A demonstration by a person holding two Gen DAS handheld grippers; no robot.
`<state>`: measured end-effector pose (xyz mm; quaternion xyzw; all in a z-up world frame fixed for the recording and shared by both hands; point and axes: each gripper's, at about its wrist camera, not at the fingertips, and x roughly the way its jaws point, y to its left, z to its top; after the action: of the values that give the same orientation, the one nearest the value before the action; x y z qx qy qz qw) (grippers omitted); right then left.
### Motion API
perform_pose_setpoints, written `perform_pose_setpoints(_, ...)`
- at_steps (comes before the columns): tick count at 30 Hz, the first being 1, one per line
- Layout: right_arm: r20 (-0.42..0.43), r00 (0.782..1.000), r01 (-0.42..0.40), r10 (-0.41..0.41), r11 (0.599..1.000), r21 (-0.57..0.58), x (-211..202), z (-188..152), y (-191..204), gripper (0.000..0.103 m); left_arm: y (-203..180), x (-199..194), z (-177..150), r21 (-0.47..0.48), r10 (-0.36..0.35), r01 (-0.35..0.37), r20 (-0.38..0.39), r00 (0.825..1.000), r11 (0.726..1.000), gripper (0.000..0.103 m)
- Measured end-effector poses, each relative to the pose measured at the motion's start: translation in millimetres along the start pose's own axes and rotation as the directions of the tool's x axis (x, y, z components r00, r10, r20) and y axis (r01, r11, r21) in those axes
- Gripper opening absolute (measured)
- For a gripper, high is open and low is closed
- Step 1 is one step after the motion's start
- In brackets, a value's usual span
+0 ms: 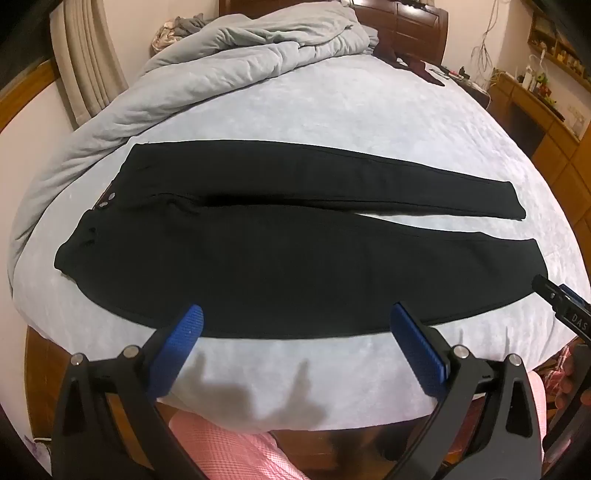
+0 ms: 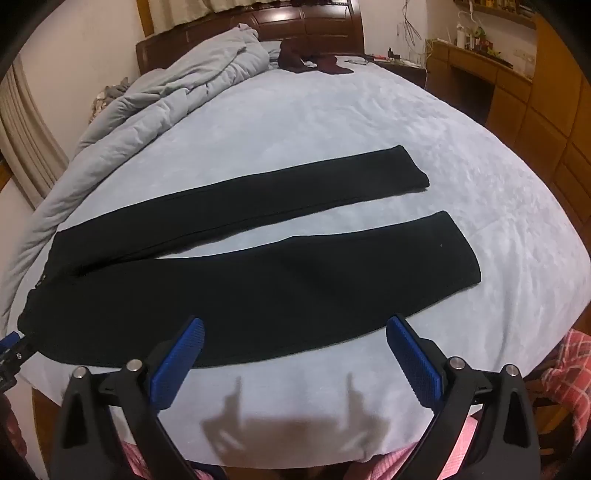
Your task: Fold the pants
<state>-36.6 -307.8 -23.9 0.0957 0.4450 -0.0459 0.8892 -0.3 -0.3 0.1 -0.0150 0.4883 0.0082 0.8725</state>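
Note:
Black pants [image 1: 280,236] lie flat on the pale blue bed [image 1: 369,110], waistband to the left, both legs stretched to the right and slightly apart. They also show in the right wrist view [image 2: 258,280]. My left gripper [image 1: 295,317] is open and empty, hovering over the near edge of the near leg, close to the thigh. My right gripper [image 2: 295,328] is open and empty over the near edge of the same leg, further toward the cuff. The right gripper's tip also shows at the right edge of the left wrist view [image 1: 554,295].
A rumpled grey duvet [image 1: 229,55] lies along the far left of the bed. Dark clothes [image 2: 314,61] lie near the wooden headboard [image 2: 258,22]. A wooden desk and cabinets [image 2: 517,92] stand to the right. Pink checked fabric [image 1: 229,450] is below the bed's near edge.

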Motion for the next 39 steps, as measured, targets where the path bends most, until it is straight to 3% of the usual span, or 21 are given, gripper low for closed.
perform_pose_setpoints(26, 0.055, 0.998, -0.030, 0.031, 0.999, -0.013, -5.2, -4.7, 4.9, 0.099, 0.3, -1.6, -0.3, 0.001, -0.004, 0.004, 0.007, 1.000, 1.000, 0.100)
perform_pose_setpoints(39, -0.022, 0.999, -0.042, 0.041, 0.999, -0.011, 4.9, -3.0, 3.4, 0.099, -1.9, -0.8, 1.8, 0.001, -0.001, 0.001, 0.009, 1.000, 1.000, 0.100)
